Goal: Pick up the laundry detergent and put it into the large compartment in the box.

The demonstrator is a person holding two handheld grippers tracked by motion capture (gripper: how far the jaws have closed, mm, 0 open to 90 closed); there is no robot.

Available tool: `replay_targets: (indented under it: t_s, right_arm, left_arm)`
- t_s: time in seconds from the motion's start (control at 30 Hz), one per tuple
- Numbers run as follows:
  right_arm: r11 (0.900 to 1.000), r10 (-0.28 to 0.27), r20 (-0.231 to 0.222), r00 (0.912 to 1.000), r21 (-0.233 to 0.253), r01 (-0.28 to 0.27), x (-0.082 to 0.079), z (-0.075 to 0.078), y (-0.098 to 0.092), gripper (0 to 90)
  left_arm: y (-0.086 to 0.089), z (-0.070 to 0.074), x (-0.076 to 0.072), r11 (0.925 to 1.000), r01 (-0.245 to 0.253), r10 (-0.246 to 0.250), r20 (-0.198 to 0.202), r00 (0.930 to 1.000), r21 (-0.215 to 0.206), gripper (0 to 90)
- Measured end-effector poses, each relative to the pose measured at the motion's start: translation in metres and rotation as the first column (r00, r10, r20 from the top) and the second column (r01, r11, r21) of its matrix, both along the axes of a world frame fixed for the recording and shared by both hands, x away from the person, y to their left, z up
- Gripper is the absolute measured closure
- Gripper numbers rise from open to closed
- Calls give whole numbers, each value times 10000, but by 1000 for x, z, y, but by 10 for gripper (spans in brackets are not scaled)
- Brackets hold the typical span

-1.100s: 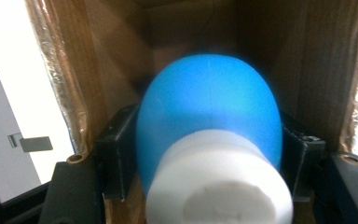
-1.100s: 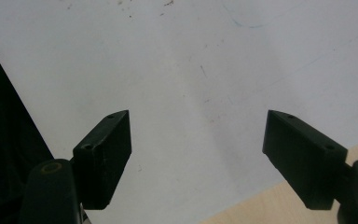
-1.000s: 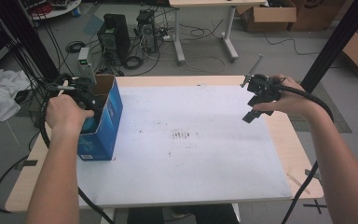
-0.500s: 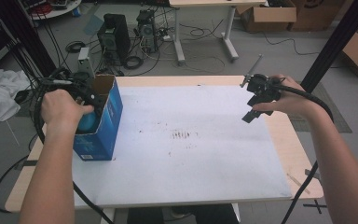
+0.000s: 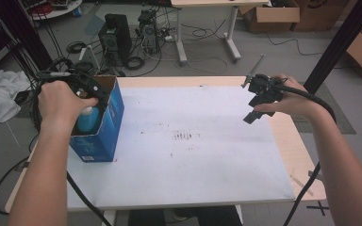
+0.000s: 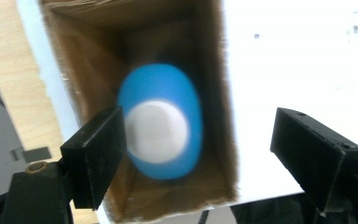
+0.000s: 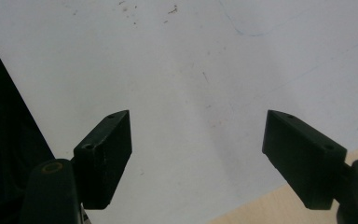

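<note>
A blue cardboard box (image 5: 102,136) stands open-topped at the table's left side. Inside it stands a blue bottle (image 5: 86,119) with a white cap (image 6: 156,131), blurred in the left gripper view. My left gripper (image 5: 93,90) hovers over the box's mouth and looks straight down into it. Its jaws are open (image 6: 200,140) and spread wider than the bottle, touching nothing. My right gripper (image 5: 256,107) hangs above the table's right part, open (image 7: 198,144), with only the white surface beneath it.
The white table top (image 5: 193,155) carries faint dark smudges (image 5: 184,136) near its middle. Its bare wooden edge (image 5: 292,150) runs along the right. On the floor behind the table are computer towers (image 5: 115,30), cables and cardboard boxes (image 5: 273,16).
My left hand has drawn slightly back and to the left over the box, so more of the blue bottle shows inside. The right gripper has stayed in place.
</note>
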State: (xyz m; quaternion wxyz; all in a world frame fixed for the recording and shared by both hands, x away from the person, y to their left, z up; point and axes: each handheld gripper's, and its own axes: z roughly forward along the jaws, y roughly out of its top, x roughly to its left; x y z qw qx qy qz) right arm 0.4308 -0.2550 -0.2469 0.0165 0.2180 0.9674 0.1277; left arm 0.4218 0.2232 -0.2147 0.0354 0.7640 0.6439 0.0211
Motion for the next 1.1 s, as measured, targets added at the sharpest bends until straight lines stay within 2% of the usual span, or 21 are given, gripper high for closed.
replay_targets:
  t_s: [0.2, 0.27, 0.4, 0.57, 0.6, 0.67, 0.73, 0.77, 0.8, 0.83, 0.87, 0.93, 1.1]
  right_arm:
    - [10000, 19, 37, 10000, 1, -19, -1, 3, 3, 240]
    - [10000, 41, 55, 10000, 8, -41, -1, 3, 4, 240]
    - [10000, -24, 48, 10000, 0, 24, -2, 4, 3, 240]
    - [10000, -61, 87, 9999, -12, 61, -2, 7, 1, 239]
    - [10000, -61, 87, 9999, -12, 61, -2, 7, 1, 239]
    - [10000, -75, 116, 9999, -6, 75, -3, 8, 0, 239]
    - [10000, -78, 121, 9999, -53, 79, -4, 8, -1, 239]
    - [9999, -105, 107, 9999, -37, 105, -4, 8, -1, 239]
    - [9999, -105, 107, 9999, -37, 105, -4, 8, -1, 239]
    - [10000, -88, 110, 9999, -40, 88, -4, 8, -2, 239]
    - [10000, -89, 104, 9999, -44, 89, -4, 8, -2, 239]
    - [9999, -104, 84, 9999, -57, 104, -5, 8, -1, 238]
    - [10000, -10, 81, 10000, -74, 11, -4, 9, 1, 238]
  left_arm:
    - [-18, 11, -2, 9980, 617, -620, 195, 9979, 163, 179]
    - [-25, 15, -3, 9955, 799, -814, 280, 9963, 510, 189]
    - [-32, 20, -3, 9936, 1077, -1089, 354, 9934, 351, 174]
    - [-57, 24, -3, 9829, 1797, -1815, 464, 9823, 391, 172]
    - [-57, 24, -3, 9829, 1797, -1815, 464, 9823, 391, 171]
    - [-76, 22, -3, 9733, 2267, -2283, 501, 9723, 357, 171]
    - [-80, 21, -4, 9705, 2379, -2397, 501, 9696, 378, 169]
    - [-93, 20, -5, 9620, 2710, -2725, 522, 9607, 335, 168]
    - [-93, 20, -5, 9620, 2710, -2725, 522, 9607, 335, 169]
    - [-106, 19, -7, 9536, 2998, -3011, 614, 9516, 287, 168]
    - [-112, 18, -8, 9480, 3172, -3182, 646, 9458, 257, 167]
    - [-124, 16, -10, 9362, 3496, -3512, 579, 9345, 354, 167]
    - [-151, 4, -13, 9118, 4096, -4107, 624, 9096, 291, 164]
